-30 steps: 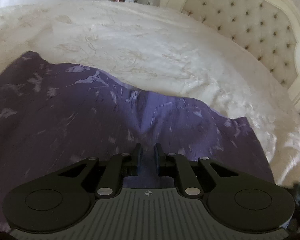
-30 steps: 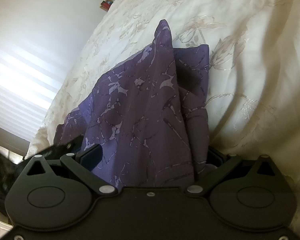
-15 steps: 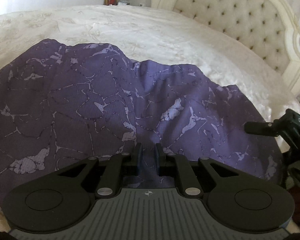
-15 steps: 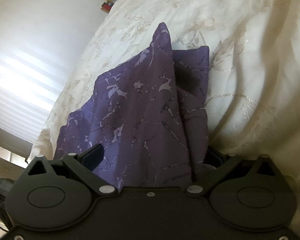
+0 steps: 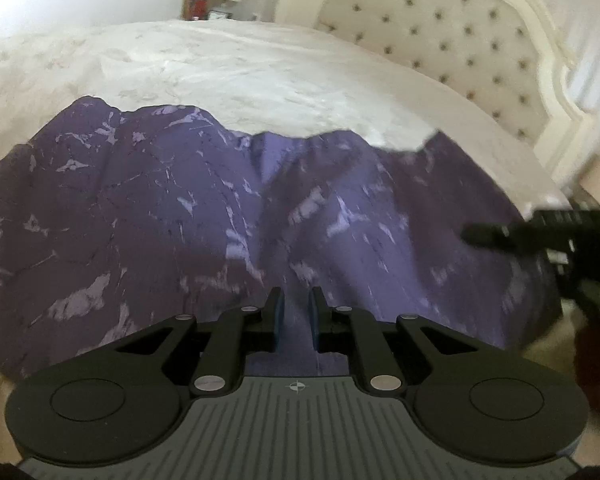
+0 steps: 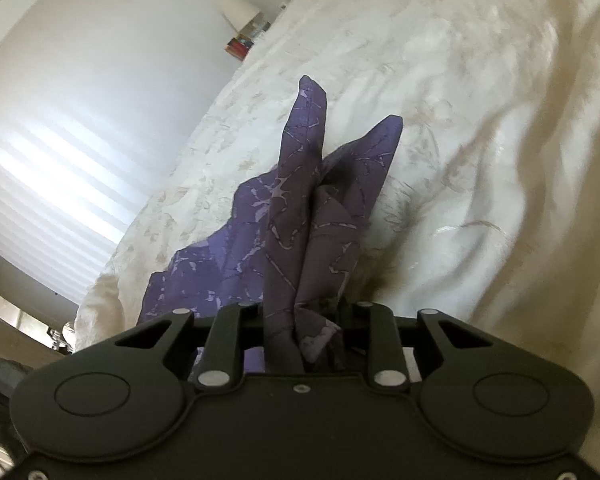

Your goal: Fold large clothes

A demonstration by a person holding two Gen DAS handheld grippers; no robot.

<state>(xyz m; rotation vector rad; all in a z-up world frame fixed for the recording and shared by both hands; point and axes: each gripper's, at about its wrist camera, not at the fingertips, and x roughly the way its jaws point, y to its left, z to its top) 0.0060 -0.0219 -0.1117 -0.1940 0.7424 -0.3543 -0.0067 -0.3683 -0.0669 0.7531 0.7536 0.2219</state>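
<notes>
A large purple garment with a pale marbled print lies spread over the white bedspread. My left gripper is shut on its near edge, with cloth pinched between the fingers. My right gripper is shut on a bunched corner of the same garment, which stands up in folds from between the fingers; the fingertips are hidden by cloth. The right gripper also shows in the left wrist view, blurred, at the garment's right edge.
A tufted cream headboard stands at the right end of the bed. A nightstand with a lamp and books is beyond the bed's far side. A bright window with blinds is at the left in the right wrist view.
The right gripper closed in on the garment corner, bunching it into narrow upright folds. In the left wrist view the garment spread wider, and the right gripper came into view at the right.
</notes>
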